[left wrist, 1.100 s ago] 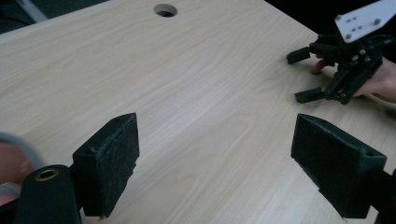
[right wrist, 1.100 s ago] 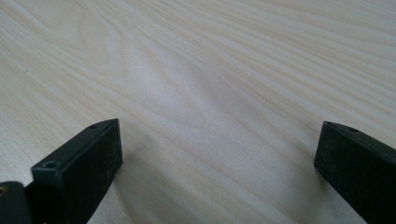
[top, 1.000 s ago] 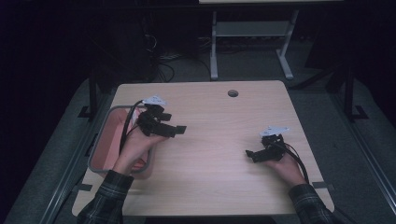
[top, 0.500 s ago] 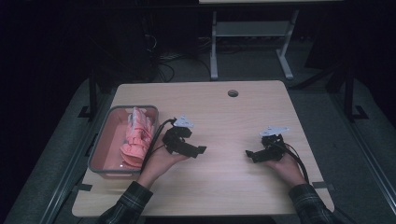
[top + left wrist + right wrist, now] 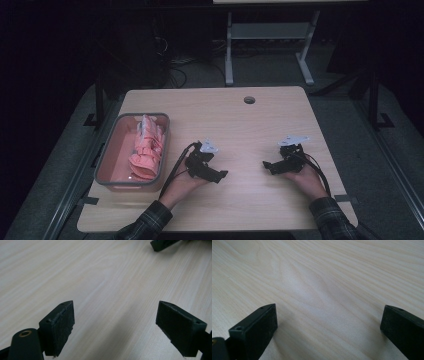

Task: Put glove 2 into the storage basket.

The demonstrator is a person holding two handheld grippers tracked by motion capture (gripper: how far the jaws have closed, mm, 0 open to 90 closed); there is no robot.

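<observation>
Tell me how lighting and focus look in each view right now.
High view: dim, dark surround, with a small glare spot inside the grey-rimmed clear plastic bin. Left gripper view: bright, wood grain sharp, near jaws slightly soft. Right gripper view: bright, jaws blurred, soft shadows beneath them.

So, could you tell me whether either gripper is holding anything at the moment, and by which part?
Nothing is held. The left gripper and right gripper both have their jaws apart over bare table; the pink cloth lies in the bin.
</observation>
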